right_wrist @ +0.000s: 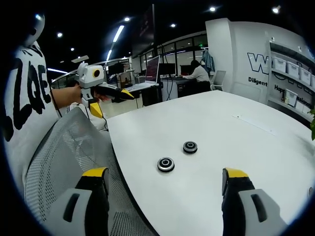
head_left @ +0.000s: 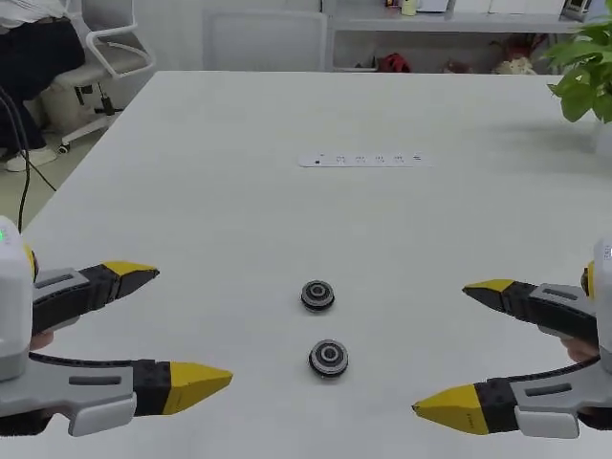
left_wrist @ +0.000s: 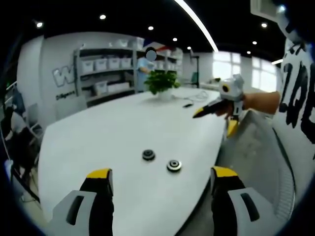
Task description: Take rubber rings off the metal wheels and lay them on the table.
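Observation:
Two small metal wheels, each with a black rubber ring around it, lie on the white table: the far wheel (head_left: 317,295) (left_wrist: 148,155) (right_wrist: 190,147) and the near wheel (head_left: 329,358) (left_wrist: 173,165) (right_wrist: 166,164). My left gripper (head_left: 177,330) (left_wrist: 161,179) (right_wrist: 114,101) hovers at the table's near left, open and holding nothing. My right gripper (head_left: 449,346) (right_wrist: 166,179) (left_wrist: 216,120) hovers at the near right, open too. The wheels sit between the two grippers, apart from both.
A white power strip (head_left: 365,160) lies farther back on the table. A potted plant (head_left: 583,72) stands at the far right edge. Office chairs (head_left: 110,48) and shelves are beyond the table. A mesh chair back (right_wrist: 69,147) is close to the person.

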Demonstrator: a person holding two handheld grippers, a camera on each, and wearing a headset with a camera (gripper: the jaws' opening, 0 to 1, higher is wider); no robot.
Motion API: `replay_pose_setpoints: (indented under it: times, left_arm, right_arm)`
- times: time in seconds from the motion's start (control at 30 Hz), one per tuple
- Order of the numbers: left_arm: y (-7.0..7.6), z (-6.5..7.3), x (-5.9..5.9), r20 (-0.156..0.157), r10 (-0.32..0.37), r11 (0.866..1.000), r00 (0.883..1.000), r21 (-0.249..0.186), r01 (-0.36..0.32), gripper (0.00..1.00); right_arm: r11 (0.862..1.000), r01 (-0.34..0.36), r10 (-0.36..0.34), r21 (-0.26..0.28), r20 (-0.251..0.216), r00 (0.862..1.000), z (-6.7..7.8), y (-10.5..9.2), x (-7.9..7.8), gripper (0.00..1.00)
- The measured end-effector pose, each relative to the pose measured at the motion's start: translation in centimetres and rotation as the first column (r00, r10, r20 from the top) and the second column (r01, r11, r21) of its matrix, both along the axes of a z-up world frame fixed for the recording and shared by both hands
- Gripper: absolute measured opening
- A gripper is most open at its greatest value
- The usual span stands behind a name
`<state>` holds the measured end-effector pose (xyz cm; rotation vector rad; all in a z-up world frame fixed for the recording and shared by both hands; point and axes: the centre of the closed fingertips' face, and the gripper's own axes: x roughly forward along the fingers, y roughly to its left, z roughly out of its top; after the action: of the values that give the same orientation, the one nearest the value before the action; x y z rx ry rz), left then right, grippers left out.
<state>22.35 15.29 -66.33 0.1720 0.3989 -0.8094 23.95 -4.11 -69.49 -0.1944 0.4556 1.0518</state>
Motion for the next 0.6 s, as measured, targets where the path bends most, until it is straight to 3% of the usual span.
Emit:
replay_pose_setpoints:
  times: [0.6]
  left_arm:
    - [0.08, 0.12, 0.50, 0.007, 0.002, 1.000, 1.000, 0.008, -0.002, 0.82]
  right_arm:
    - [1.000, 0.001, -0.001, 0.019, 0.003, 1.000, 0.16, -0.03, 0.79, 0.88]
